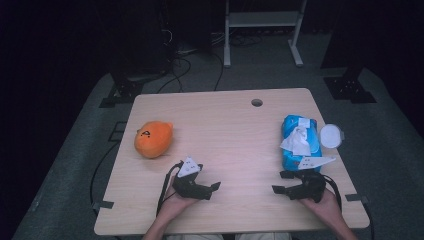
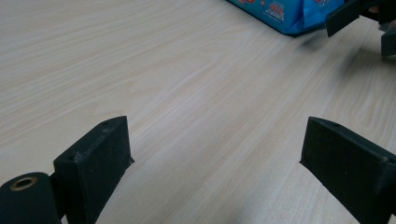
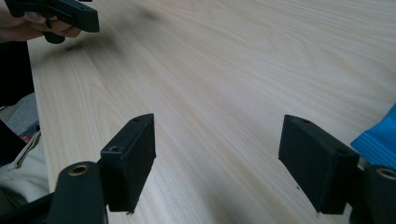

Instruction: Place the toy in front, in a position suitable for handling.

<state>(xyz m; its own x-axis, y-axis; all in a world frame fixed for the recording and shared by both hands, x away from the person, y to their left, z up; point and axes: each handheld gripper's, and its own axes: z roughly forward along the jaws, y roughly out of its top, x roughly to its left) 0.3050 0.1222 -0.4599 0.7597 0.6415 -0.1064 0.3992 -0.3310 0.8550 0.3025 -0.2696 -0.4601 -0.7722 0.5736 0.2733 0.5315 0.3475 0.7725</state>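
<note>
Far left: orange plush toy (image 1: pixel 153 139) sits near the table (image 1: pixel 225 130) left edge, well apart from both hands, untouched.

Left gripper (image 1: pixel 212 188) is held low over the near-middle of the tabletop, pointing toward the centre/right. Jaws apart w/ nothing between them; in the left gripper view just bare wood between the pads (image 2: pixel 95 158), and the blue pack corner (image 2: pixel 289 14) farther off.

Middle: wide bare wood, no clutter. A cable hole (image 1: pixel 257 102) near the far edge, out of the way.

Right gripper (image 1: pixel 281 182) is also low, near the front-right, pointing inward, jaws spread and empty. The blue wet-wipe pack (image 1: pixel 299 142) lies just beyond it, a white wipe (image 1: pixel 297 142) sticking out of the top opening. Its round white lid (image 1: pixel 331 135) lies beside the pack, close to the right edge.

Step, prob.: start position, nothing grabbed yet; the pack looks like the work item since it's nearest the right gripper. Next move likely needs the right gripper to turn toward the pack, come over the wipe and pinch it; left may have to pin the pack down so it doesn't lift.

Room: plenty on the left/centre side. Tight on the right — pack and lid are near the edge, so pushing outward risks knocking the lid off.
</note>
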